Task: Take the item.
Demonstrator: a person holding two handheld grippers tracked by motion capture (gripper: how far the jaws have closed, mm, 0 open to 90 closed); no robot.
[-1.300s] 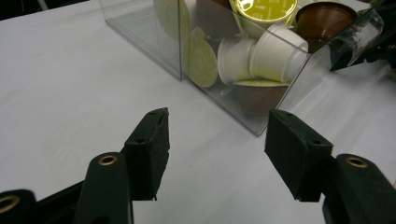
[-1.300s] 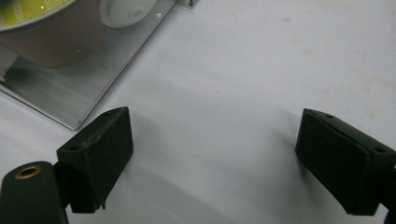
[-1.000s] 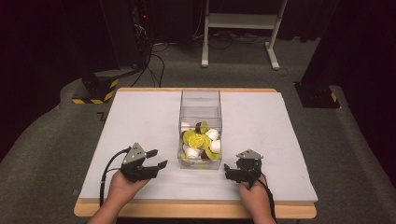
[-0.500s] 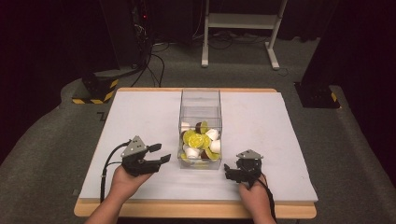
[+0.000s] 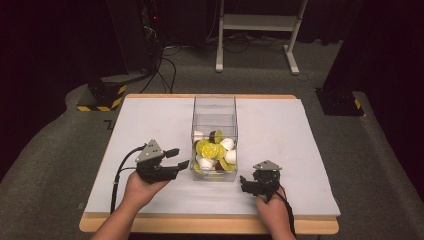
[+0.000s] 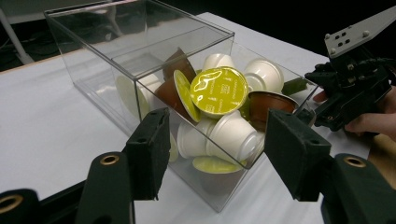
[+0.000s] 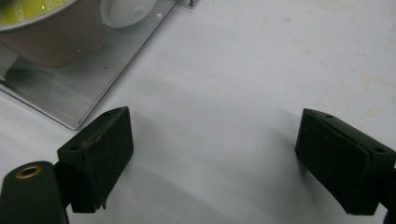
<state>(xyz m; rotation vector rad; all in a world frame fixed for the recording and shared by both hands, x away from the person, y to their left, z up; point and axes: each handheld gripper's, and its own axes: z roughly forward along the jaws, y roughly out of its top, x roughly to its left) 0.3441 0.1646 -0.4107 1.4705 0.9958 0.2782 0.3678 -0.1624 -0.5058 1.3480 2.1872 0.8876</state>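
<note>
Since a second ago my left gripper [image 5: 179, 157] has edged toward the clear box [image 5: 214, 107], while my right gripper [image 5: 243, 183] has stayed put near the tabletop's [image 5: 280, 130] front edge. From the high view, the box stands mid-table, coffee capsules [image 5: 214, 152] piled at its near end. Through the left gripper view, jaws spread wide and empty, framing the box's near corner. Through the right gripper view, jaws gape wide over bare tabletop, holding nothing.
</note>
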